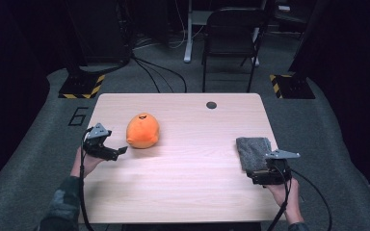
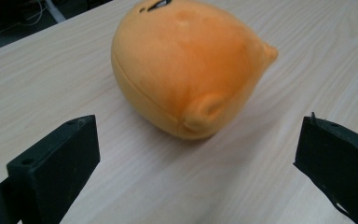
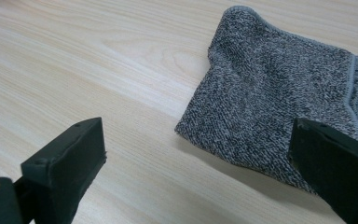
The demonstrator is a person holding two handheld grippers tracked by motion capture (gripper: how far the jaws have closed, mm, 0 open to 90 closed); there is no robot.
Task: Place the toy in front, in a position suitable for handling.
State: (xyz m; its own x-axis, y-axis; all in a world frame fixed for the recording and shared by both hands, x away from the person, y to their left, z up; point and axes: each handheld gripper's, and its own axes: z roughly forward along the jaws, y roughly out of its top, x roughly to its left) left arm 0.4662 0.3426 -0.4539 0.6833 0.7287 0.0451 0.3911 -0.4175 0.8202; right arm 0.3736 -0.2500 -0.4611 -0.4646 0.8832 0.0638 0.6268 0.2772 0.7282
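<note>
An orange plush toy [image 1: 143, 130] with a small dark face mark lies on the left half of the wooden table [image 1: 188, 187]. My left gripper [image 1: 115, 152] is open just left of and nearer than it; its jaws stand wide apart short of the plush toy [image 2: 186, 65], not touching. A folded grey towel [image 1: 253, 152] lies at the right side. My right gripper [image 1: 264, 177] is open at the towel's near edge, and the grey towel [image 3: 279, 98] sits ahead of its spread jaws, its near right corner behind the right jaw.
A round dark cable hole [image 1: 211, 105] is in the table's far edge. Beyond the table stand a black chair [image 1: 233, 33] and floor cables [image 1: 159, 72]. Yellow-black hazard-striped bases [image 1: 83, 86] sit at the far left and right.
</note>
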